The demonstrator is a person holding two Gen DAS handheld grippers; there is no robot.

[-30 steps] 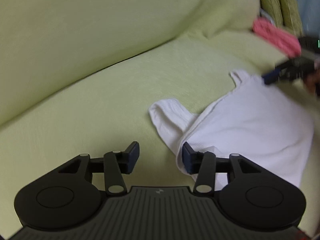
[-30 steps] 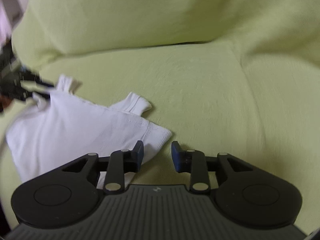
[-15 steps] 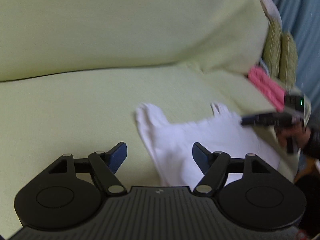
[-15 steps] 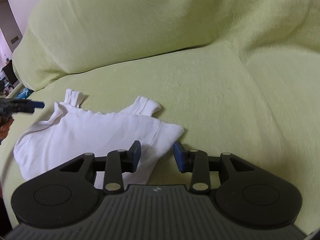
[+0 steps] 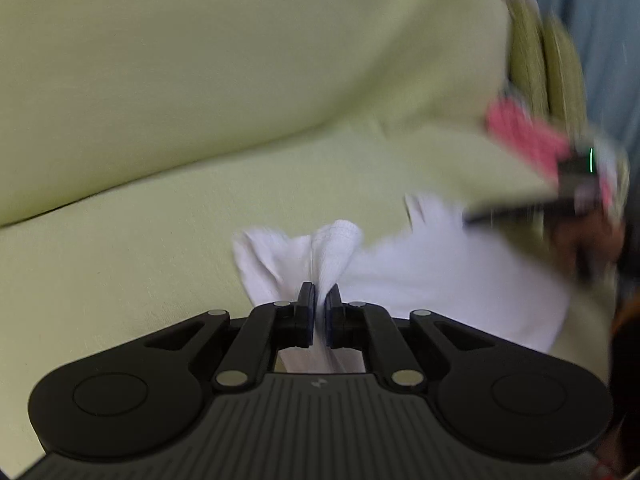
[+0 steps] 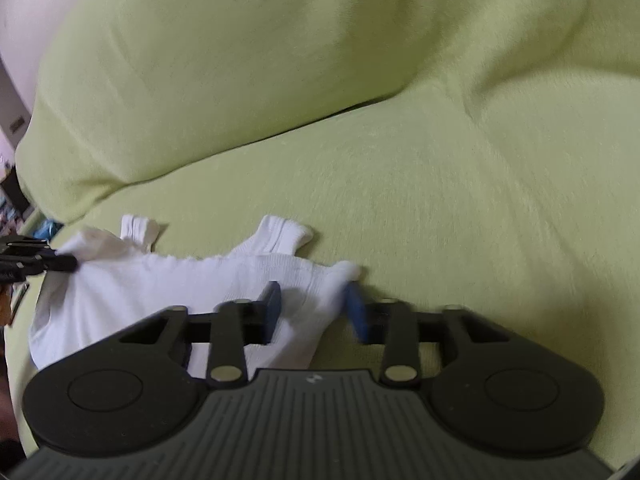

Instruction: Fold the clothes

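A white sleeveless top (image 5: 440, 280) lies flat on the green sofa seat (image 5: 140, 280), its two shoulder straps toward the backrest. My left gripper (image 5: 320, 300) has its jaws closing tight on a raised fold at one lower corner of the top. In the right wrist view, the top (image 6: 160, 288) spreads leftward and its other lower corner sits between the jaws of my right gripper (image 6: 314, 304). Those jaws are closing but still stand apart, with the right finger blurred. The left gripper (image 6: 68, 264) shows at the far left edge.
The sofa's backrest (image 6: 280, 60) rises behind the seat. A pink knitted item (image 5: 524, 140), striped cushions (image 5: 536, 52) and a blue curtain (image 5: 600, 20) sit at the right end. A hand (image 5: 592, 248) holds the blurred right gripper (image 5: 480, 214).
The left jaws went from wide open to pinched on a fold of the top, which now stands up. The right gripper shifted so that the top's corner lies between its jaws.
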